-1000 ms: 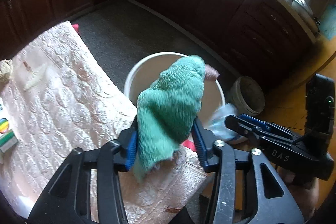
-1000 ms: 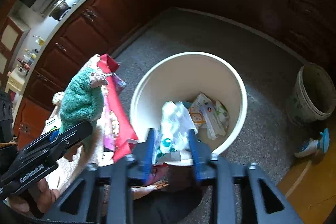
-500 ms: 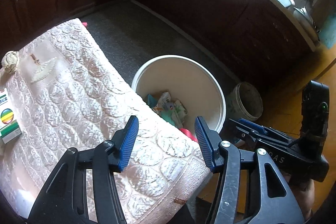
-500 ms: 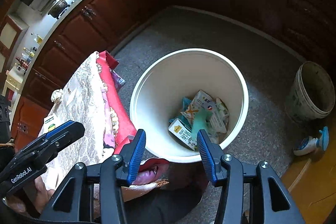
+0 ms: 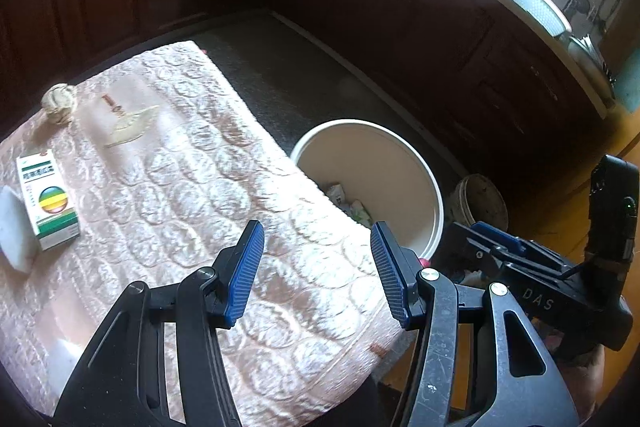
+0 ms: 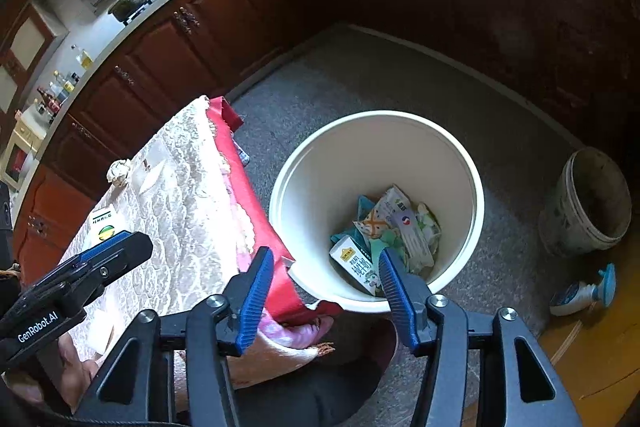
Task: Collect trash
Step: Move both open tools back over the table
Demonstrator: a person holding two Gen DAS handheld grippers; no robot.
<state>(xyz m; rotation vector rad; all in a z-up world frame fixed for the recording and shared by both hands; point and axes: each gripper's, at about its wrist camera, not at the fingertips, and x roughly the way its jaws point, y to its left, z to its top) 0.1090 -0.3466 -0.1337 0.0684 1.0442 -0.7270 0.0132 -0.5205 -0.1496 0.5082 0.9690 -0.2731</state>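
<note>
A white trash bucket [image 6: 472, 187] stands on the floor beside the table and holds cartons, wrappers and a green cloth [image 6: 392, 227]; it also shows in the left wrist view [image 5: 432, 195]. My left gripper [image 5: 316, 269] is open and empty above the table's near corner. My right gripper [image 6: 326, 297] is open and empty just in front of the bucket's rim. On the pink tablecloth [image 5: 180, 187] lie a green-and-white box [image 5: 48, 201], a crumpled paper ball [image 5: 59, 103] and a flat scrap [image 5: 130, 127].
A small dirty bucket [image 6: 588, 203] and a spray bottle [image 6: 580, 293] stand on the floor at the right. Dark wooden cabinets [image 6: 192, 39] ring the room. A white object [image 5: 12, 231] lies at the table's left edge.
Both grippers opened: the green cloth left my left gripper and the plastic wrapper left my right; both now lie in the bucket. The left gripper drew back over the table.
</note>
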